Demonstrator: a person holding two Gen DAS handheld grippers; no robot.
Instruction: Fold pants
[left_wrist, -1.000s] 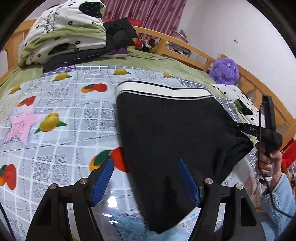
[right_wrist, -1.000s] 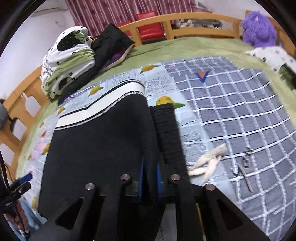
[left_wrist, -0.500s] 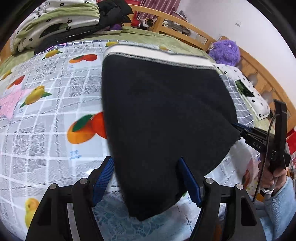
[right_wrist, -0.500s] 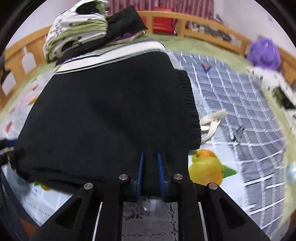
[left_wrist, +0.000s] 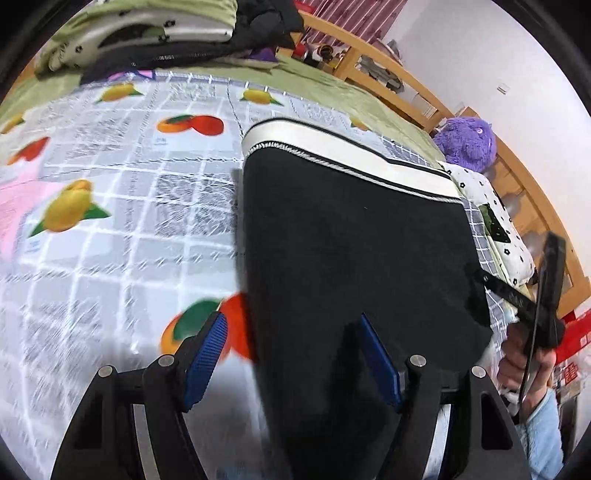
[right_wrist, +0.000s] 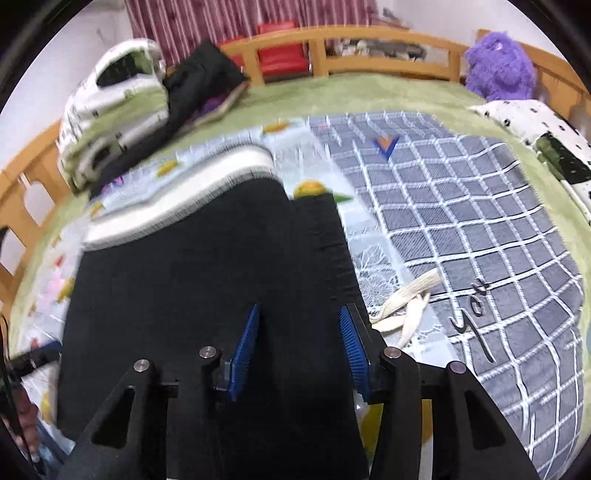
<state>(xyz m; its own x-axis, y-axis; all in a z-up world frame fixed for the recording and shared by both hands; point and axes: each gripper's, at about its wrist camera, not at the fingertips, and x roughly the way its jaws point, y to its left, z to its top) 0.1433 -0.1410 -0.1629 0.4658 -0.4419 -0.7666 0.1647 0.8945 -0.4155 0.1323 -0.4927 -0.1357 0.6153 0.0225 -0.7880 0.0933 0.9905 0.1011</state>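
Observation:
The black pants (left_wrist: 354, 258) with a white band (left_wrist: 347, 155) at the far end lie folded flat on the fruit-print cloth (left_wrist: 110, 229). They also fill the left of the right wrist view (right_wrist: 184, 277), with the ribbed black waistband (right_wrist: 328, 243) along their right side and a cream drawstring (right_wrist: 406, 306) beside it. My left gripper (left_wrist: 291, 354) is open over the near left edge of the pants. My right gripper (right_wrist: 299, 339) is open over the near right part of the pants, holding nothing. It shows in the left wrist view at the far right (left_wrist: 517, 295).
A pile of bedding and dark clothes (right_wrist: 147, 99) lies at the far left of the bed. A purple plush toy (right_wrist: 498, 70) and a dotted pillow (right_wrist: 535, 129) sit at the far right. A grey checked blanket (right_wrist: 480, 229) lies right of the pants. Wooden rails (right_wrist: 369, 40) edge the bed.
My right gripper has opened and let go of the pants. The pants have dropped back flat on the cloth. Both cameras have pulled back a little.

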